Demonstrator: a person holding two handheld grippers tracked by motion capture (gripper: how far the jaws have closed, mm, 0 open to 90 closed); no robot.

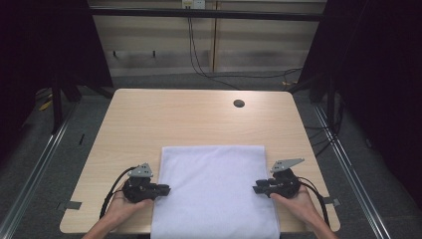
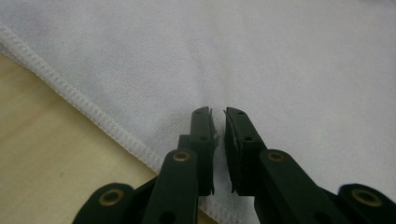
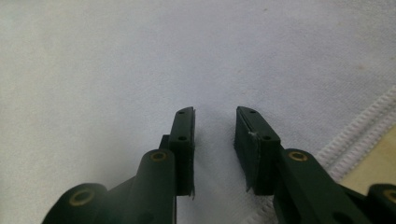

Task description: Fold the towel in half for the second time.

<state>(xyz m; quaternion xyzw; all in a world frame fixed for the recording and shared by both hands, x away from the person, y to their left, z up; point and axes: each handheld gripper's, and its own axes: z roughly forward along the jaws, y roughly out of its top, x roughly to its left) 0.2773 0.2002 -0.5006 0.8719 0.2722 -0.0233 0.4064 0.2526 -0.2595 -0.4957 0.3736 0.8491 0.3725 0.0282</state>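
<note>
towel: white cloth [image 1: 214, 191] lying flat on the table [image 1: 199, 119], its near end hanging over the table's front edge between the two hands
left gripper: [image 1: 161, 189] at the towel's left side edge, jaws pointing inward across the cloth; in the left gripper view [image 2: 218, 122] the jaws stand almost together with a thin slit between them, and no fold of cloth can be seen pinched in it
towel from left gripper: directly under and ahead of the tips; stitched hem [image 2: 88, 109] runs just behind and to the side of the jaws
right gripper: [image 1: 259, 188] at the towel's right side edge, mirroring the other, jaws pointing inward; in the right gripper view [image 3: 215, 122] the jaws stand apart with bare cloth showing between them, nothing gripped
towel from right gripper: beneath and ahead of the tips; hem [image 3: 359, 135] off to the outer side
nearer hand: neither, each sits equally close to its own side edge
towel long axis: runs away from the person, front to back of the table
gripper line: the two grippers face each other across the short axis, level with one another
judged next move: each must catch its own side edge, so the tips need the hem between them
</note>
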